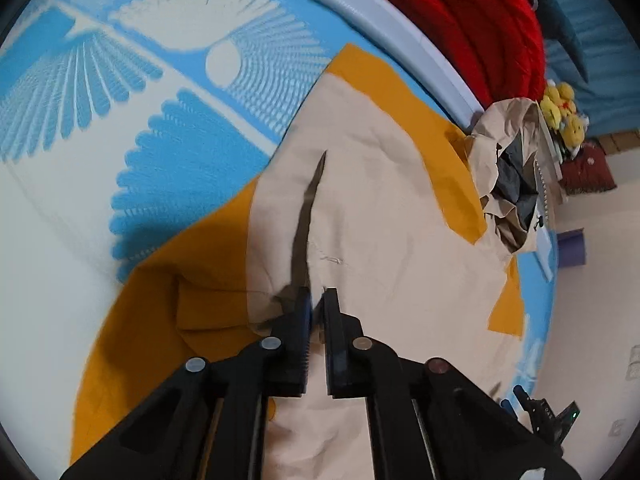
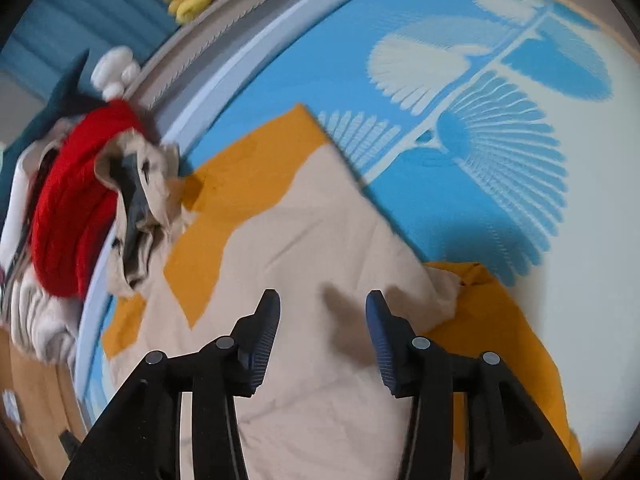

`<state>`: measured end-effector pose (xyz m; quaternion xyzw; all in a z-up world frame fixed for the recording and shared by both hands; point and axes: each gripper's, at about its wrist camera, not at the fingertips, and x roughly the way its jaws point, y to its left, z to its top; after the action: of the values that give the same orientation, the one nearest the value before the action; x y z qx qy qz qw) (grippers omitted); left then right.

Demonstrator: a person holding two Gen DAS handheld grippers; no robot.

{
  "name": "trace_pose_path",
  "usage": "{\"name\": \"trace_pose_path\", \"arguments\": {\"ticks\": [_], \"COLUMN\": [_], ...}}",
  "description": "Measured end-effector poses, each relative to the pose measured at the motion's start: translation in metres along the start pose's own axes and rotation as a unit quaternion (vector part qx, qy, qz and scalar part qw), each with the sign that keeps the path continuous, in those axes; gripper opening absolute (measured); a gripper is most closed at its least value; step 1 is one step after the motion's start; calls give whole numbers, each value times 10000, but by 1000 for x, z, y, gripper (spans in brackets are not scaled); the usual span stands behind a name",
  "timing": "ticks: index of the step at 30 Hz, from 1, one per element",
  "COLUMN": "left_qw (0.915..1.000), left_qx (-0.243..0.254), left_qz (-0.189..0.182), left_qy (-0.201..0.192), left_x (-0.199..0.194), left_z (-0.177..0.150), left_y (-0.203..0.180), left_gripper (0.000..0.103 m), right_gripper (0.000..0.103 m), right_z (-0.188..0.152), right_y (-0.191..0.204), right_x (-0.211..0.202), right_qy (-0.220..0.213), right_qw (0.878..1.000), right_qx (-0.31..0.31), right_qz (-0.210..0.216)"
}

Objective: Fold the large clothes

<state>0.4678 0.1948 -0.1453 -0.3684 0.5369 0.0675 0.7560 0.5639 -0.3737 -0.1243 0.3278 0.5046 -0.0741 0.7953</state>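
Observation:
A large beige and mustard-yellow garment (image 1: 380, 200) lies spread on a blue and white patterned mat (image 1: 120, 120). Its hood (image 1: 508, 168) lies at the far end. My left gripper (image 1: 318, 300) is shut on a fold of the beige cloth. In the right wrist view the same garment (image 2: 304, 248) lies flat below my right gripper (image 2: 322, 308), which is open and empty just above the beige cloth. The hood (image 2: 140, 200) shows at the left there.
A red knitted garment (image 1: 480, 20) and other clothes are piled beyond the mat's white edge (image 1: 400, 20); the red garment also shows in the right wrist view (image 2: 72, 208). Yellow plush toys (image 1: 564, 112) sit past the hood. A cardboard box (image 2: 36, 392) stands at the lower left.

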Motion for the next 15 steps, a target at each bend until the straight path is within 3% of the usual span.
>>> {"name": "trace_pose_path", "arguments": {"ticks": [3,5,7,9,12,15], "left_qw": [9989,9978,9935,9893,9864,9888], "left_qx": [287,288,327,590,1127,1332], "left_qz": [290,589,1084,1294,972,607], "left_qy": [-248,-79,71,-328,-696,-302], "left_x": [-8,-1,0,-16,-33,-16], "left_z": [2,2,0,0,-3,-11], "left_y": [-7,-2,-1,-14,-41,-47], "left_gripper": [3,10,9,3,6,8], "right_gripper": [46,34,33,34,35,38], "right_z": [-2,-4,-3,-3,-2,1], "right_y": [-25,-39,-40,-29,-8,10], "right_x": [25,39,36,24,0,-4], "right_qy": [448,694,691,533,-1,-138], "right_qw": [9981,9954,9946,9955,9975,9985], "right_qx": [367,527,630,437,92,-356], "right_qz": [-197,-397,-440,-653,-694,-389]}}
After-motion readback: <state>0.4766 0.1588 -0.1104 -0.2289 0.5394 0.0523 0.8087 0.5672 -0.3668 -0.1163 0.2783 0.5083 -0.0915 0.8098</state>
